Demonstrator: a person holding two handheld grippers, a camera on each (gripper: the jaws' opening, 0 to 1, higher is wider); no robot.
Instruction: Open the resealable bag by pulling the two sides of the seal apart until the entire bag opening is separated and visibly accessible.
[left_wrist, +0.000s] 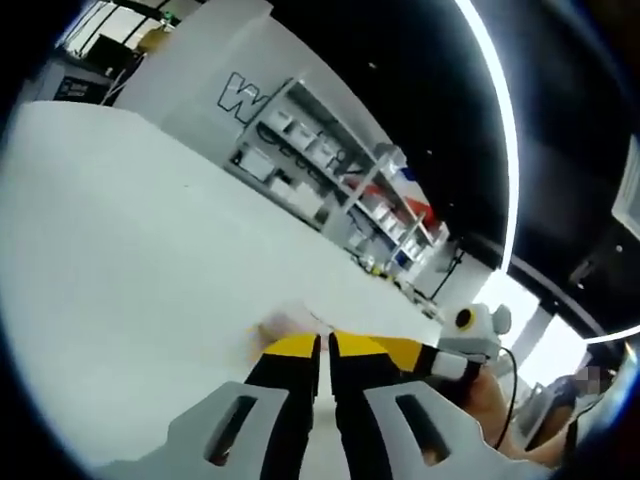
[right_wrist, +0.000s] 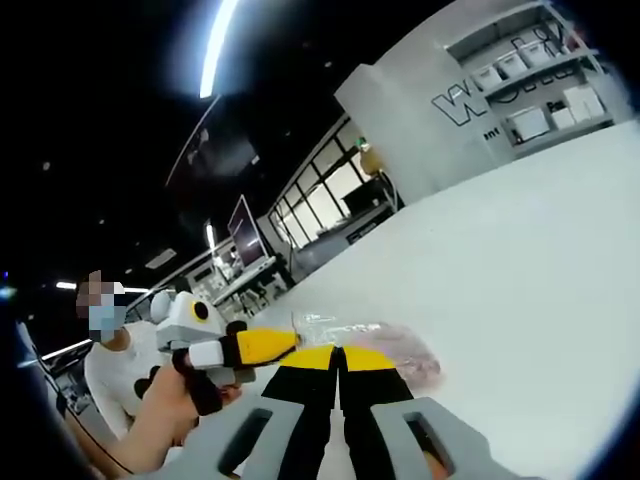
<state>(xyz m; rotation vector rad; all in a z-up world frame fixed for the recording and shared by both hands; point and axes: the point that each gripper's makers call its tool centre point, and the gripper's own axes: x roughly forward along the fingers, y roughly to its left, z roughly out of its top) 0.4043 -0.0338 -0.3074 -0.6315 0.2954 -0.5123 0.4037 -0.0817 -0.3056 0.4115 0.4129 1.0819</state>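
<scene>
Lying on the white counter (right_wrist: 540, 250), the clear resealable bag (right_wrist: 375, 342) sits just past the right claw (right_wrist: 338, 352), whose jaws are together at the bag's near edge. The left claw (left_wrist: 325, 343), entering the right gripper view from nine o'clock, is likewise closed on a blurred bag edge.

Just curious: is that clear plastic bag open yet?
Cannot tell. The clear resealable plastic bag lies beyond both hand-held grippers' closed jaws, its seal hidden.
</scene>
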